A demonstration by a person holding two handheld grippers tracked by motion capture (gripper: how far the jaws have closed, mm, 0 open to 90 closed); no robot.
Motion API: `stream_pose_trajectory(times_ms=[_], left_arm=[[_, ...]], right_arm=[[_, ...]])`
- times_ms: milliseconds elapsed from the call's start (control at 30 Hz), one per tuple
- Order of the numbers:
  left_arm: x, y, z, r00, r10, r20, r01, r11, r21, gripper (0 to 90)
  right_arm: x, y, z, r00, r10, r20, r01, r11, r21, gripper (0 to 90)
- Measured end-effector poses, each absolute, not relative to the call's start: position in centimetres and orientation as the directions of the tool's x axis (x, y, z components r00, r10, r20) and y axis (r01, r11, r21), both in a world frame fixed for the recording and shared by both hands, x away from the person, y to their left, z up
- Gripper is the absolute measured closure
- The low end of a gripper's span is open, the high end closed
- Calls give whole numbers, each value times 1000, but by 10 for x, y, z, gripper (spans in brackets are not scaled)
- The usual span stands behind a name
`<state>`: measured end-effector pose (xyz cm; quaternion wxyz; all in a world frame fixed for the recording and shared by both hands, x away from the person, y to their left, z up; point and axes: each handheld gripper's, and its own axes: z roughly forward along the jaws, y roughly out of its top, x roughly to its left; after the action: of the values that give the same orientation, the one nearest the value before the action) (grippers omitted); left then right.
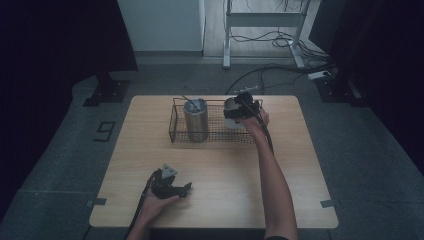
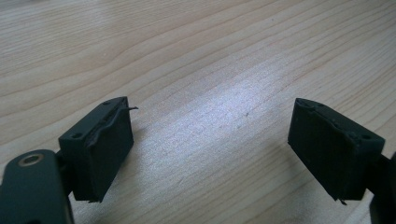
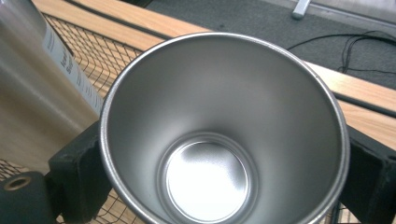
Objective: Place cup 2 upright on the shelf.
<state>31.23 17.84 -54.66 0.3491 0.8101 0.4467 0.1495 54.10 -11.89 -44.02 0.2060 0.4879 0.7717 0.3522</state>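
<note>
The steel cup [image 3: 224, 135] sits clamped between the fingers of the right gripper [image 1: 239, 112], one black pad [image 3: 77, 172] against each side of its wall just under the rim, so the open mouth faces the gripper's camera and the empty inside shows down to the base. In the high view the cup [image 1: 231, 106] hangs over the right end of the wire basket [image 1: 176, 122], which stands at the far side of the counter [image 1: 220, 165]; gripping it from both sides near the top looks like the way to keep it upright while it goes in or comes out. Just beside it, to its left in the basket, stands a taller steel tumbler [image 1: 195, 120], close enough that the cup needs a straight path to avoid knocking it. The left gripper [image 1: 186, 188] rests low at the near edge of the counter, well apart from the basket. Its fingers [image 2: 100, 149] stand parted over bare wood with nothing between them, seemingly parked out of the way.
</note>
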Motion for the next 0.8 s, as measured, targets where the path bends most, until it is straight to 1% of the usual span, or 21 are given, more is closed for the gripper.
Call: stream_pose_trajectory(times_ms=[300, 800], left_arm=[[312, 178, -547, 556, 828, -65, 618, -360, 699, 140], [312, 178, -547, 557, 828, -62, 617, -363, 698, 140]], right_arm=[[545, -117, -448, -444, 896, 15, 616, 293, 731, 69], [551, -117, -461, -439, 898, 29, 648, 295, 702, 69]])
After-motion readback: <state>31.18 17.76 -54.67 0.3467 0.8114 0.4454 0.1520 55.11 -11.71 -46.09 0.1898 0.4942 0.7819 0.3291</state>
